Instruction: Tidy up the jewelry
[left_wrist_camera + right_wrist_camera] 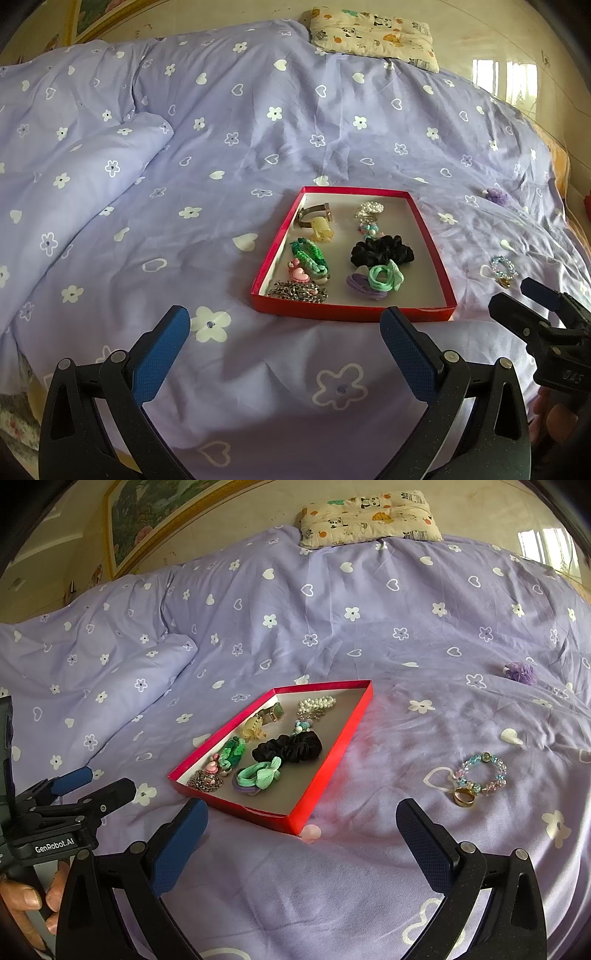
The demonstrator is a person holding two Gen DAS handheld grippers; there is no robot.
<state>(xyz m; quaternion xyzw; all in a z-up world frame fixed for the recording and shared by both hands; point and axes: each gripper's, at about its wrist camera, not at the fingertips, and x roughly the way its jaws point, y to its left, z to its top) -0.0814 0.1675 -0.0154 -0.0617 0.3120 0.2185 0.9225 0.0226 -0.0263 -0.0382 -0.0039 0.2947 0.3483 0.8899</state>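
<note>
Red tray point(334, 746) mostly filled; beaded bracelet point(482, 771), gold ring point(464, 796), purple scrunchie point(521, 672) left on bed. Both jaws apart, empty.

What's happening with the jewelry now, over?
Left gripper and right gripper open, empty. Red tray mostly filled. Beaded bracelet, gold ring, purple scrunchie on the bedspread. Nothing in the way.

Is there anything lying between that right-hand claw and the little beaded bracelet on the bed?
Nothing visible. The right gripper is open over bare purple bedspread, and the beaded bracelet lies ahead and to its right. A gold ring touches the bracelet's near edge. The red tray sits off to the left.
</note>
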